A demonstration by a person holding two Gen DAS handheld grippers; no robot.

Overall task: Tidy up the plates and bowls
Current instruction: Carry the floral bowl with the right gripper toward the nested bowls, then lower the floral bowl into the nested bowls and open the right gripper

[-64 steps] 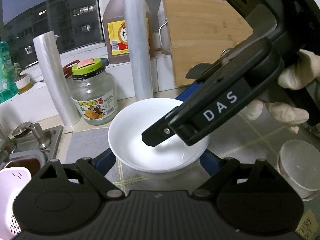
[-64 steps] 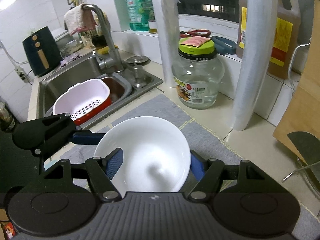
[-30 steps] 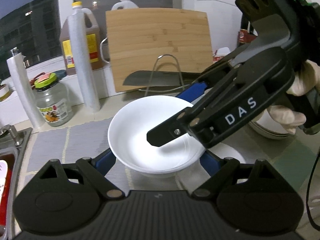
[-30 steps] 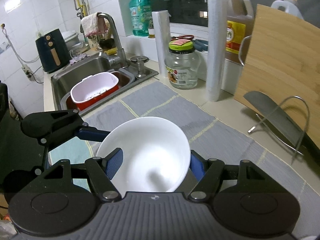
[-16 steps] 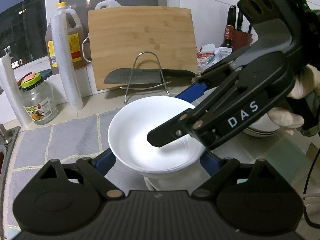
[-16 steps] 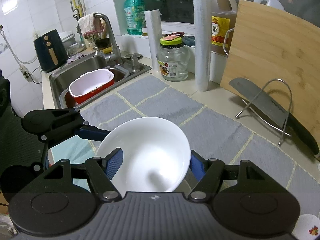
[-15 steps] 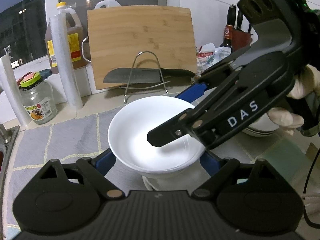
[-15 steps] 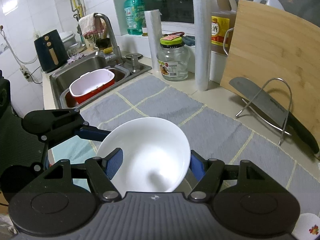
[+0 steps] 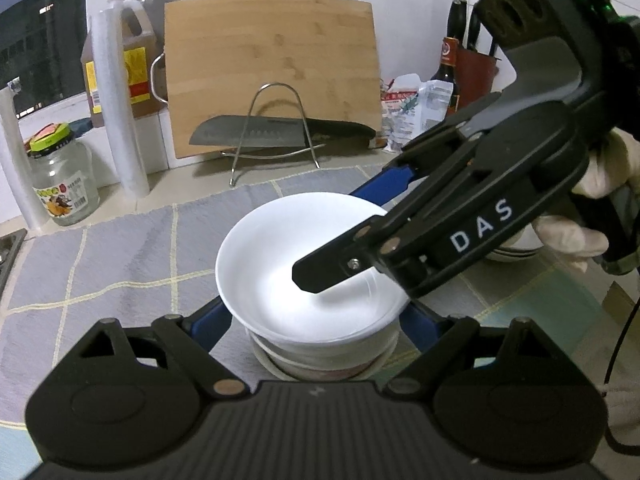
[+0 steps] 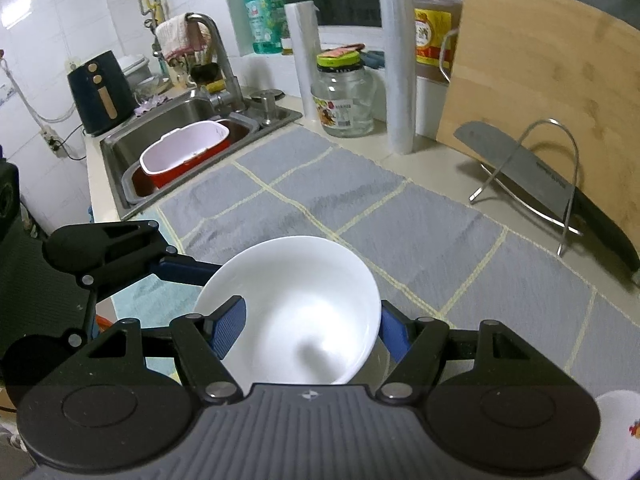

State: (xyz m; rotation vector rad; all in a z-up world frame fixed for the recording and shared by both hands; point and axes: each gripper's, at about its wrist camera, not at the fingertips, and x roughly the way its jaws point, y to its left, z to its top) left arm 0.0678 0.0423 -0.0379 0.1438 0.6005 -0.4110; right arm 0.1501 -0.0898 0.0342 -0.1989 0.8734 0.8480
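A white bowl [image 9: 304, 264] is gripped from both sides by my two grippers. My left gripper [image 9: 314, 316] is shut on it, a blue pad against each side of its wall. My right gripper [image 10: 312, 330] is shut on the same white bowl [image 10: 296, 312]; in the left wrist view it reaches in from the right, with one arm over the bowl's inside. The bowl hangs just above a stack of dishes [image 9: 320, 366] on the grey checked mat [image 9: 120, 256]. A gloved hand [image 9: 572, 236] holds the right gripper.
A bamboo cutting board [image 9: 272, 72] leans at the back, with a knife [image 9: 256, 134] on a wire rack before it. A jar [image 9: 60, 180], film rolls and oil bottles stand to the left. More plates [image 9: 516, 250] lie at the right. The sink [image 10: 176, 128] holds a pink basket.
Both grippers have carried the bowl along the counter away from the sink and slightly down. The stack of dishes now shows right beneath the bowl.
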